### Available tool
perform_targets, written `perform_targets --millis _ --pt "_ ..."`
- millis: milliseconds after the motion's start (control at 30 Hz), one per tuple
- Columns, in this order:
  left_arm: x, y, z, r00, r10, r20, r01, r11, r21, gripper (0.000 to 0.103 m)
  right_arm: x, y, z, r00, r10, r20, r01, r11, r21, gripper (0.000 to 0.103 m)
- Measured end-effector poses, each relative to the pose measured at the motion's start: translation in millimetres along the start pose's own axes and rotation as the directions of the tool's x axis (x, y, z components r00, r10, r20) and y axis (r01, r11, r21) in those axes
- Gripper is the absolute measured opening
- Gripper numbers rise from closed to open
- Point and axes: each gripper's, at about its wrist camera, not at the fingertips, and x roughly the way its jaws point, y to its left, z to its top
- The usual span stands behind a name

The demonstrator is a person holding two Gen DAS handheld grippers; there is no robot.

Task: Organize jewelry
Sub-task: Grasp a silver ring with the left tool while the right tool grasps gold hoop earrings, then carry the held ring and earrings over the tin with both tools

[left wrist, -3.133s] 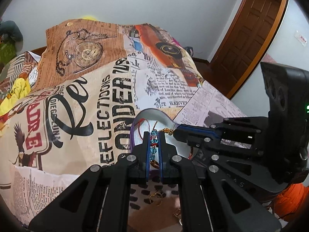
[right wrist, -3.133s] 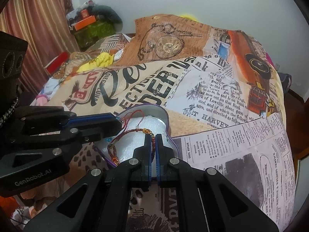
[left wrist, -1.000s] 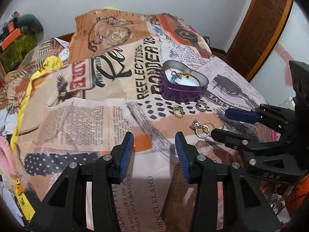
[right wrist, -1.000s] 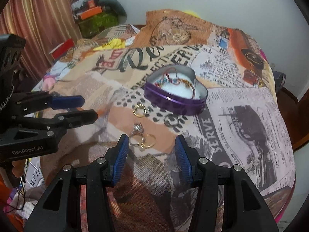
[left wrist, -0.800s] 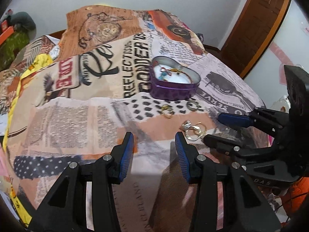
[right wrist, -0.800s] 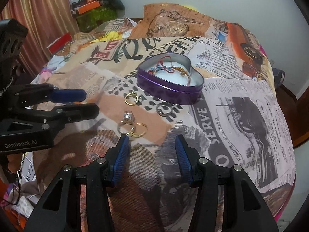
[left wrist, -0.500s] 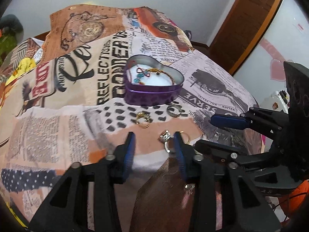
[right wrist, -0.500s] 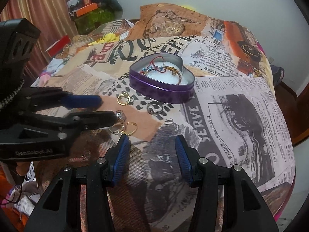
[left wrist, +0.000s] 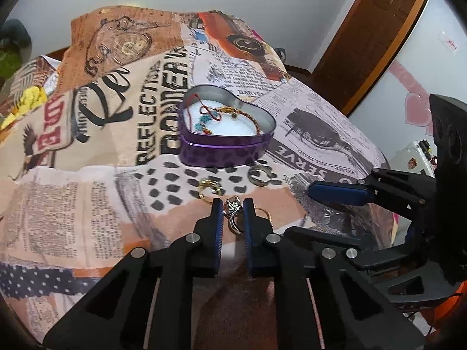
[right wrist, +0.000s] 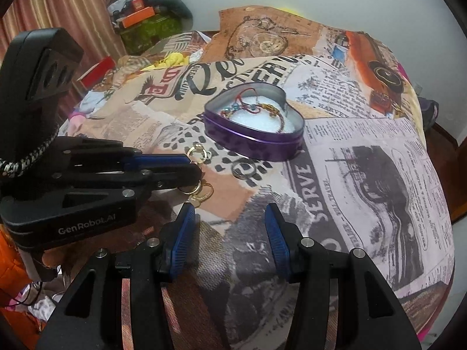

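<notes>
Our left gripper (left wrist: 232, 205) had just been closing and pinched the stone ring (left wrist: 232, 208) at 6 o'clock from the heart tin (left wrist: 221, 151); our right gripper (right wrist: 230, 218) stayed spread, empty.

- The left gripper (right wrist: 195, 172) body carries "GenRobot.AI" in pale letters.
- The printed bedspread (right wrist: 364, 175) reads "SERVE" near its right edge and "HARVEY" beyond the heart-shaped tin (right wrist: 254, 128).
- It also reads "REFLECTIONS" beside the tin.
</notes>
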Motion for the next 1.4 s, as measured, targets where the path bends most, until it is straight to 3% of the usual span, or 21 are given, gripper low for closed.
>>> perform_targets --millis 467,733,900,1400 --pt "-32 20 -13 0.995 0.08 0.053 -0.079 0.996 -0.031 0.012 19 22 18 0.999 0.015 -0.029 -0.018 0.995 -0.098 0.045" --pt "-39 25 -17 0.994 0.087 0.068 -0.084 0.995 -0.051 0.012 35 31 27 0.998 0.01 -0.067 -0.019 0.99 -0.139 0.016" --pt "-41 22 -15 0.993 0.089 0.076 -0.086 0.995 -0.047 0.012 31 33 25 0.999 -0.013 -0.045 0.006 0.988 -0.152 0.016" --pt "-57 8 7 0.986 0.089 0.143 -0.087 0.996 -0.019 0.012 -14 5 40 0.994 -0.023 0.111 0.024 1.0 -0.011 0.016"
